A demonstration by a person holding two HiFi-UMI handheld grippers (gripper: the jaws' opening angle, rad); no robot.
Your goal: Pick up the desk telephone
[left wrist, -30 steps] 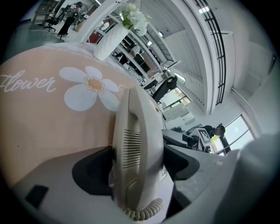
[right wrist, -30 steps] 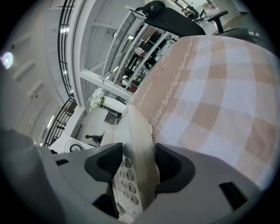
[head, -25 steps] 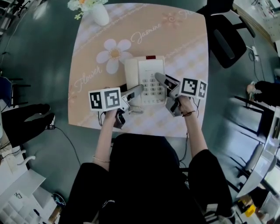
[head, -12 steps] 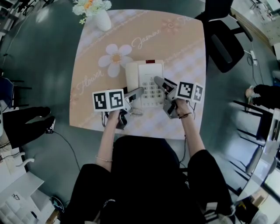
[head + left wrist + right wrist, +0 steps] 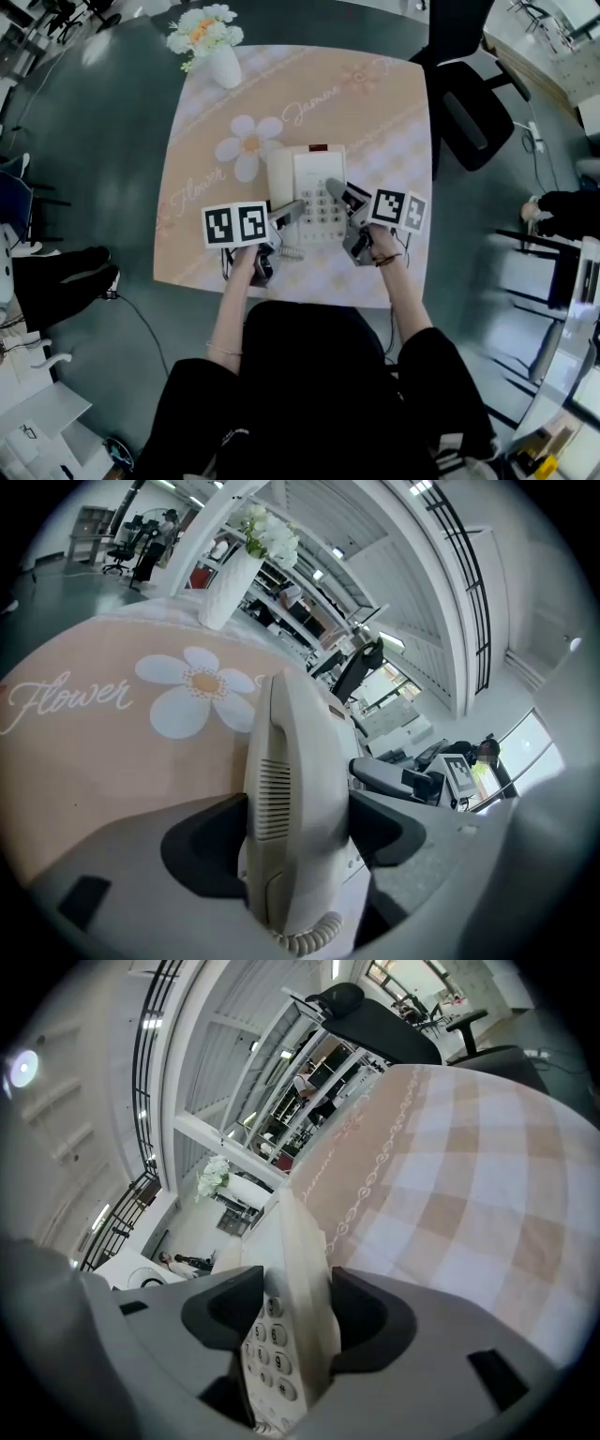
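A cream desk telephone (image 5: 317,173) sits on the peach flower-print tablecloth (image 5: 375,112), its handset (image 5: 280,176) on the left side. My left gripper (image 5: 289,212) is shut on the handset (image 5: 292,761) from the near left; the jaws press both sides of it. The coiled cord (image 5: 305,939) hangs just below. My right gripper (image 5: 337,190) is shut on the telephone's right edge, and the keypad (image 5: 272,1340) shows between its jaws. I cannot tell whether the phone is off the cloth.
A white vase of flowers (image 5: 219,58) stands at the table's far left corner. A black office chair (image 5: 469,103) is beside the table's far right corner. Someone's dark legs and shoes (image 5: 56,272) are on the floor at left.
Both grippers stay clamped on the telephone. The head view has pulled back and shifted, so the table looks smaller; the phone keeps about the same place beside the flower print.
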